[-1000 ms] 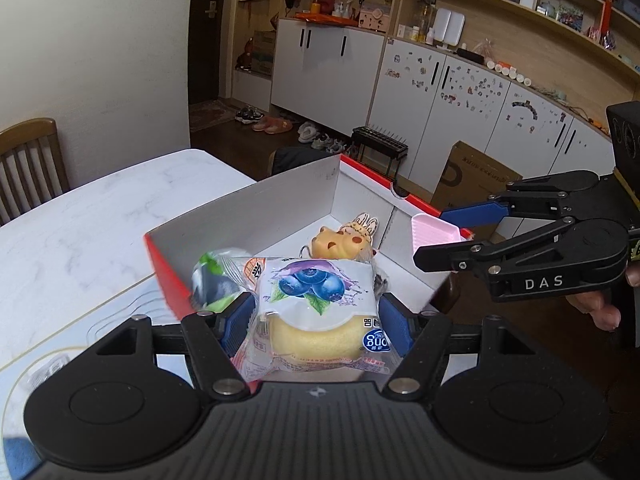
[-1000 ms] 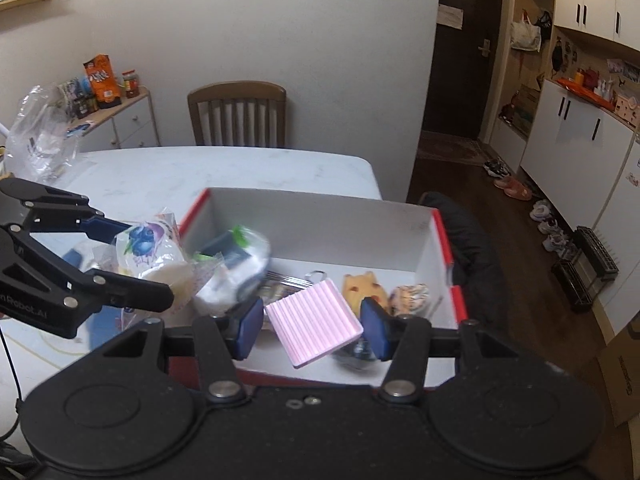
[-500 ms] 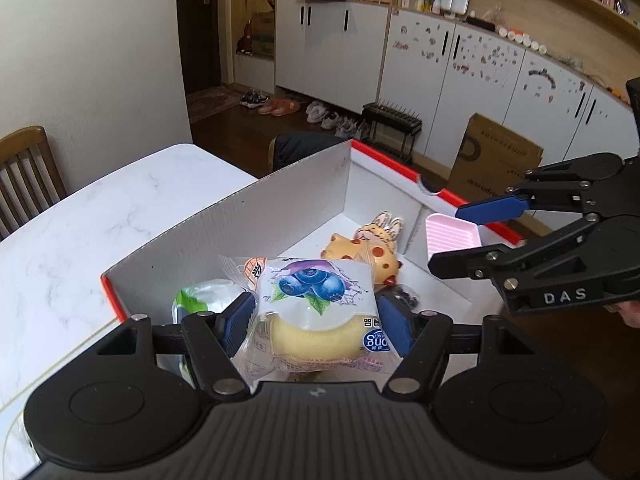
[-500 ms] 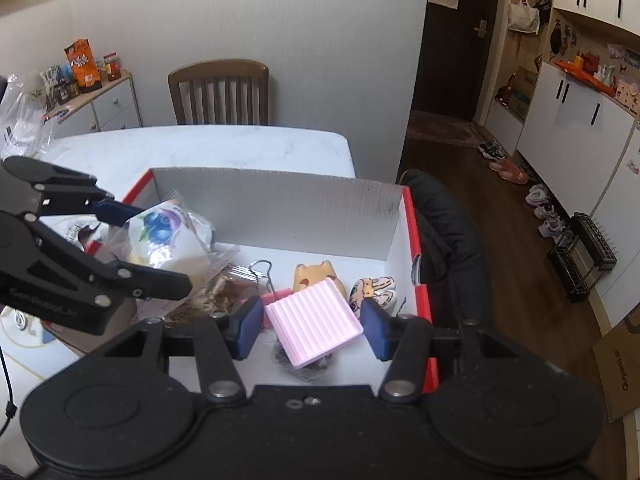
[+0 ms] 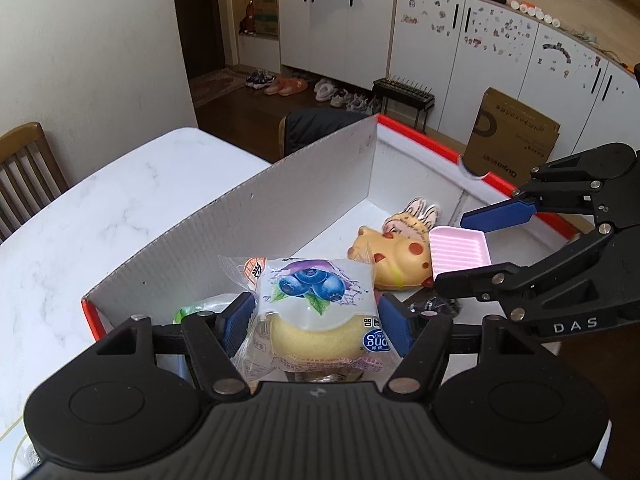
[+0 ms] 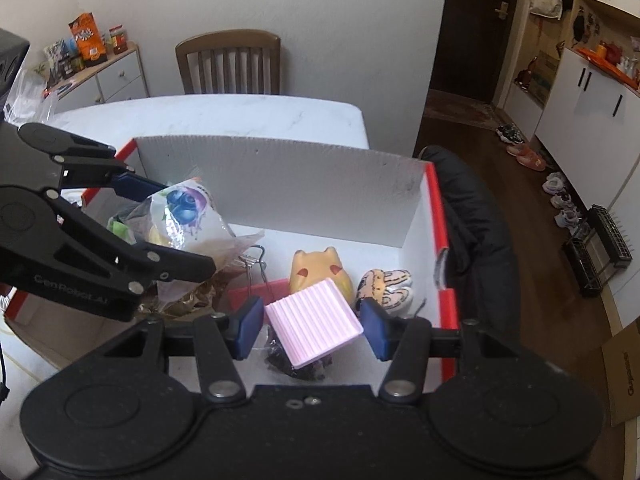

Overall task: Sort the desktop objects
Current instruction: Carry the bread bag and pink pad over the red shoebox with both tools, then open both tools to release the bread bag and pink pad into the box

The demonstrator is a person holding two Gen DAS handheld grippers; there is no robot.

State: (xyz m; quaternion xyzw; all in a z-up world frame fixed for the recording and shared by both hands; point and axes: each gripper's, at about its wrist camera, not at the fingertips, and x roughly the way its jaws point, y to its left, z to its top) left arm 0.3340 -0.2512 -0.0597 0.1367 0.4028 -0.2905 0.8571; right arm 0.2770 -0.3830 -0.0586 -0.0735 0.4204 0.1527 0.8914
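Box nearer (both tools loaded).

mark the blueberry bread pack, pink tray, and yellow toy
blueberry bread pack (image 5: pixel 316 292), left wrist view, on the printed blueberries.
pink tray (image 6: pixel 314 322), right wrist view, middle of its ribbed face.
yellow toy (image 6: pixel 316 270), right wrist view, on its face above the tray.

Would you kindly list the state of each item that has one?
Left claw: shut on blueberry bread packet, above the box.
Right claw: shut on pink ridged tray, tilted.
Box: open-topped.
Yellow squishy toy: lying inside the box.
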